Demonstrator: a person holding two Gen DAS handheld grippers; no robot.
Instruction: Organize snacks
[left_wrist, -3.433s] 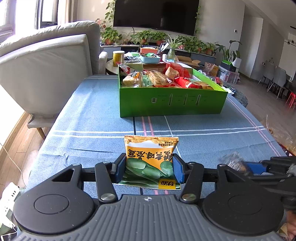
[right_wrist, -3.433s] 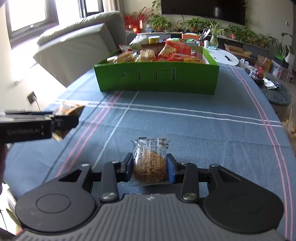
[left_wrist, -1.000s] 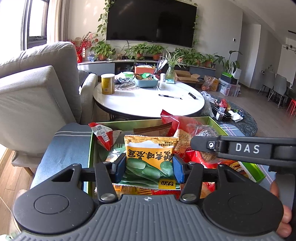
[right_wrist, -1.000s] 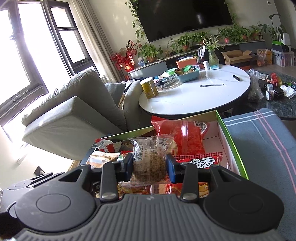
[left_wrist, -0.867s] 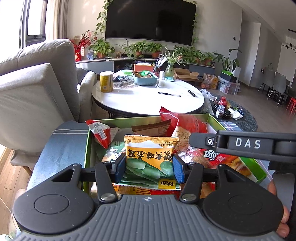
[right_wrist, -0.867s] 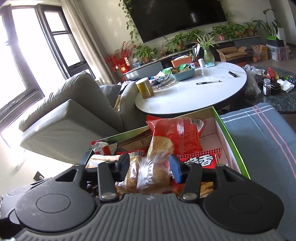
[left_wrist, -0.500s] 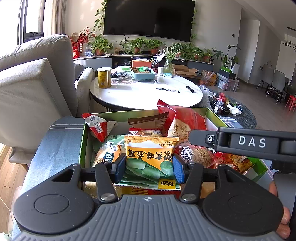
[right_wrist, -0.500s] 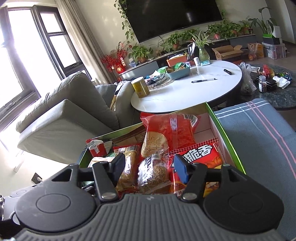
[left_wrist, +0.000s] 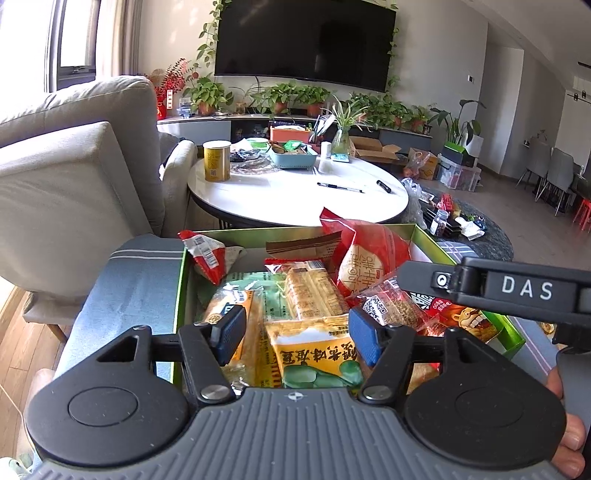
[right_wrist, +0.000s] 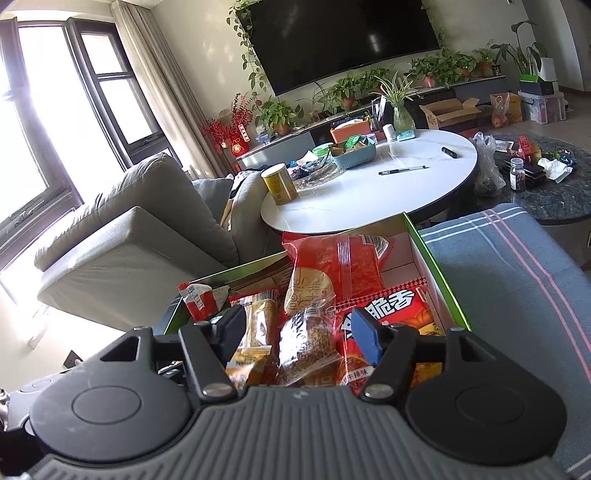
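Note:
Over the green snack box (left_wrist: 509, 332) my left gripper (left_wrist: 295, 336) hangs with its jaws opening. The yellow bag of green beans (left_wrist: 314, 362) lies loose between the blue pads (left_wrist: 360, 338), resting on the snacks below and touching neither pad. In the right wrist view my right gripper (right_wrist: 297, 334) stands open over the same box (right_wrist: 439, 280). The clear packet of brown grains (right_wrist: 306, 343) lies beneath it on other packets, free of the fingers. That packet (left_wrist: 395, 310) also shows in the left wrist view under the right gripper's black body (left_wrist: 517, 291).
The box holds several snacks, among them a tall red bag (left_wrist: 369, 254) and a red chip bag (right_wrist: 391, 314). It sits on a blue striped cloth (right_wrist: 517, 295). Behind stand a white round table (left_wrist: 295, 195) and a grey sofa (left_wrist: 74, 177).
The left gripper's pads have spread apart and the bean bag has dropped from them into the box. The right gripper let go of the grain packet a second ago and stays open.

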